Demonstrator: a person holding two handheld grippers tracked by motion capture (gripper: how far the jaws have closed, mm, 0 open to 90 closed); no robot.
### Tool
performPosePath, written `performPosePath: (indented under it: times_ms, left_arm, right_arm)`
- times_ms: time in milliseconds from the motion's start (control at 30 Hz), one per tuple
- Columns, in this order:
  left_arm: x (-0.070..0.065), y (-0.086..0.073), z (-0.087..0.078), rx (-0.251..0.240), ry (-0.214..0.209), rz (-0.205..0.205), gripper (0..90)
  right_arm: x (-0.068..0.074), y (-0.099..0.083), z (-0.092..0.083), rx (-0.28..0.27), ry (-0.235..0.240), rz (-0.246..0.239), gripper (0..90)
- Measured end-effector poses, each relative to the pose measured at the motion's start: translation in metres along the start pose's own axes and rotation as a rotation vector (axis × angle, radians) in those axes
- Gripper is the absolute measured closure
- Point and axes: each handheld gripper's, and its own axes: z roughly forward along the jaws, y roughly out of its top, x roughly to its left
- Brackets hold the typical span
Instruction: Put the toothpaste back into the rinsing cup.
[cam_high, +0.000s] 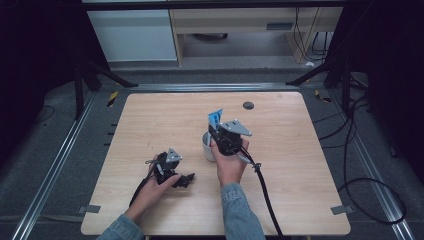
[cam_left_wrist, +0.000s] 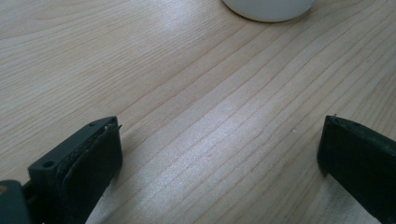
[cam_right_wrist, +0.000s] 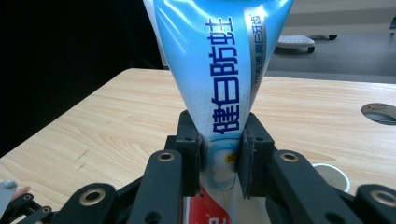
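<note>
My right claw (cam_right_wrist: 219, 163) pinches the toothpaste tube (cam_right_wrist: 219, 79) upright, directly over the white cup (cam_high: 209, 145); my left claw (cam_left_wrist: 219, 154) rests wide on the tabletop (cam_high: 300, 165), near.

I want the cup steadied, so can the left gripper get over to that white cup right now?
Probably yes: the left gripper is open, and bare table lies between it and the white cup.
</note>
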Motion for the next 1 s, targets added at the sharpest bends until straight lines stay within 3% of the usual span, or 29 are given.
performPosePath:
  times_ms: [667, 1000]
  left_arm:
    - [0.0, 0.0, 0.0, 0.0, 0.0, 0.0, 0.0]
    - [0.0, 0.0, 0.0, 0.0, 0.0, 0.0, 0.0]
  right_arm:
    - [-0.0009, -0.0024, 0.0021, 0.016, 0.008, 0.002, 72.6]
    - [-0.0093, -0.0011, 0.0021, 0.022, -0.004, 0.026, 71.1]
